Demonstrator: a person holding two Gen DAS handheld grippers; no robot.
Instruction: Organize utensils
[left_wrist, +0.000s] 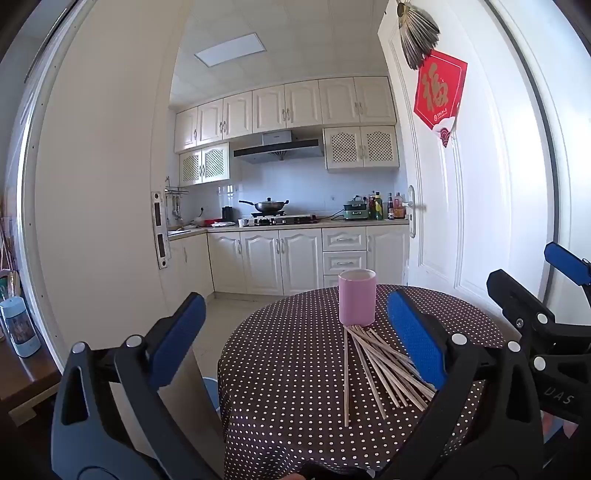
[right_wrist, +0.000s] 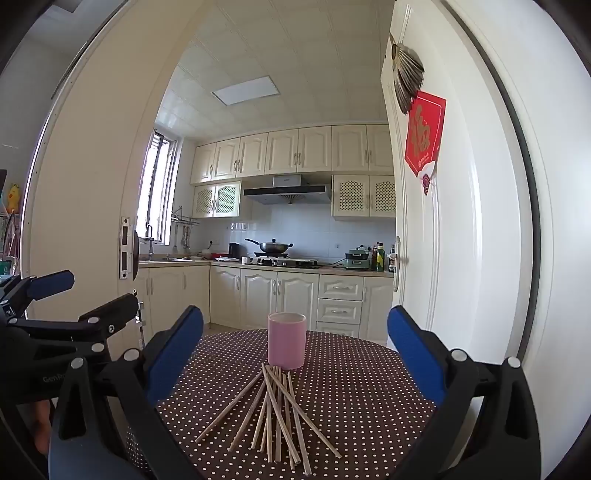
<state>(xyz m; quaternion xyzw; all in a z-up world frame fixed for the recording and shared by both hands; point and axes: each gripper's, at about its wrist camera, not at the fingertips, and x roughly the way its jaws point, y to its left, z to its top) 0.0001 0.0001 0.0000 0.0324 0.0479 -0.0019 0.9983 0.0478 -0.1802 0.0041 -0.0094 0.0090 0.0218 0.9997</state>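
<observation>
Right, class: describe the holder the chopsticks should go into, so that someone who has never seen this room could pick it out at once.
Find the round table with the dark, white-dotted cloth, in front of the kitchen doorway. Towards its far side stands the pink cup, upright and open-topped, with the loose wooden chopsticks fanned out on the cloth just in front of it. It is the only standing and only pink thing on the table.

We see a round desk (right_wrist: 351, 398) draped in dark brown cloth with small white polka dots. On it stands a pale pink cylindrical cup (right_wrist: 286, 340) with a whitish rim, and a fan of light tan wooden chopsticks (right_wrist: 275, 413). Both grippers, left (left_wrist: 291, 339) and right (right_wrist: 295, 354), are black with bright blue pads. The kitchen cabinets (left_wrist: 284, 103) are cream white, and at the upper right hangs a red square door poster (left_wrist: 439, 90) with a gold character.
</observation>
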